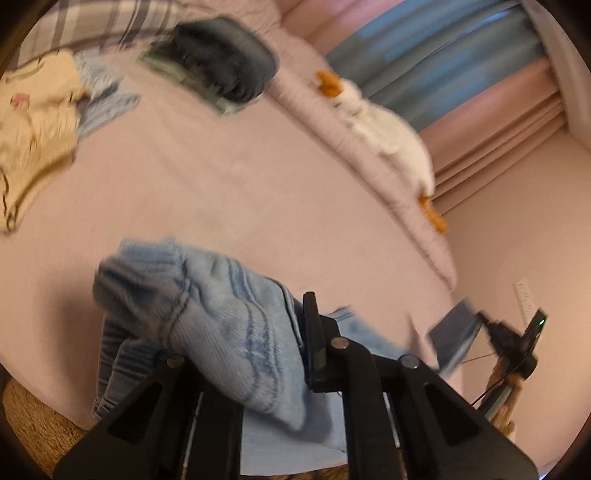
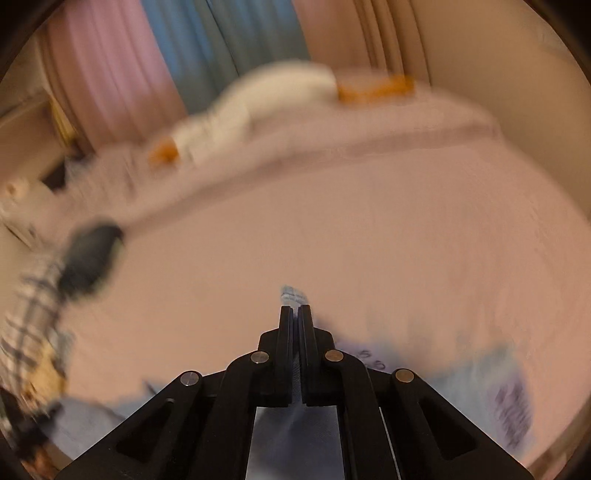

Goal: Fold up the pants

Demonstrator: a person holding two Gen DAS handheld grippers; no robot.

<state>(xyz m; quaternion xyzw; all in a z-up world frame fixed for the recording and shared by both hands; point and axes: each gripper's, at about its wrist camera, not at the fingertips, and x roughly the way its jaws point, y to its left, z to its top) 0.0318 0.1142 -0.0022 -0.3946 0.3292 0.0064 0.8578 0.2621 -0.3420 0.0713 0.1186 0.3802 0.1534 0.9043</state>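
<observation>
The pants are pale, washed-out blue denim with darker blue stitching and ribbed bands; both grippers, the left and the right, are plain black with silver rivets. The bed sheet is soft pink. A goose toy is white with orange beak and feet. The curtains run in pink and blue panels. A folded pile is dark charcoal over green, a cream garment carries dark outlines, and the blanket is grey-and-white plaid
</observation>
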